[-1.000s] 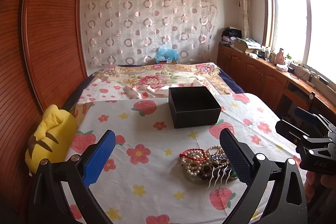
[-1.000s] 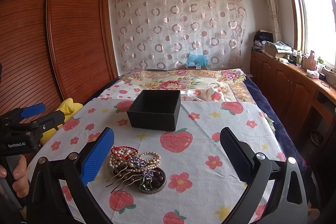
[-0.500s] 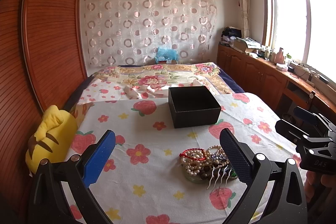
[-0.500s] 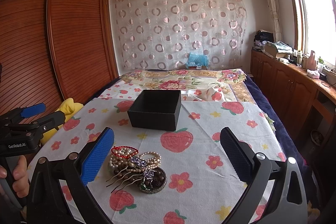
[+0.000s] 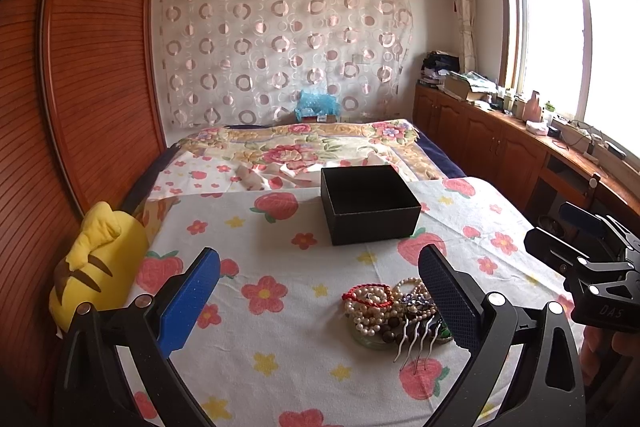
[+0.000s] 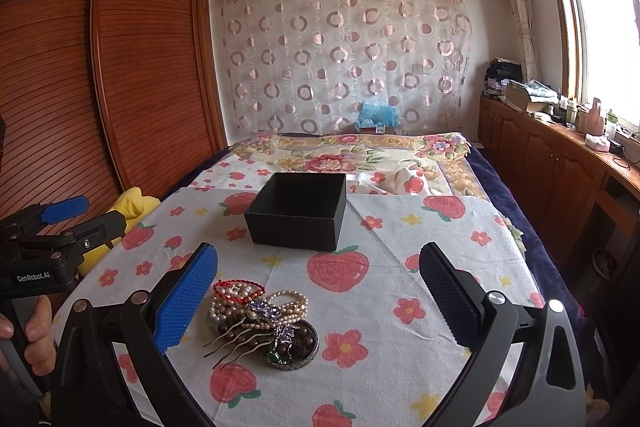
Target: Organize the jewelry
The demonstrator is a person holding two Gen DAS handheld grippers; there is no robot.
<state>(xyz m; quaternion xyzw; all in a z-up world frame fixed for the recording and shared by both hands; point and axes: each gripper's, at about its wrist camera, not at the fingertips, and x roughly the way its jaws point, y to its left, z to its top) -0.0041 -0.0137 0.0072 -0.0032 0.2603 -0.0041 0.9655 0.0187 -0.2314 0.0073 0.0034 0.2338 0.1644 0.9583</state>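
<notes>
On strawberry cloth: jewelry pile [image 6: 260, 323] tangled; both grippers' fingers [image 5: 192, 297] [image 6: 186, 297] wide open, empty; lift single strand into black box [image 6: 298, 211].

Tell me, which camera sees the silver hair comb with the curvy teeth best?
The right wrist view. There the hair comb lies in full sight, all its teeth showing beside the purple flower. In the left wrist view the comb is partly hidden behind the tool's dark finger.

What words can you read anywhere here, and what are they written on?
"GenRobot.AI": on the left gripper, seen from the right wrist.
"DAS": on the right gripper, seen from the left wrist.
Items on the side cabinet: too small to read.
</notes>
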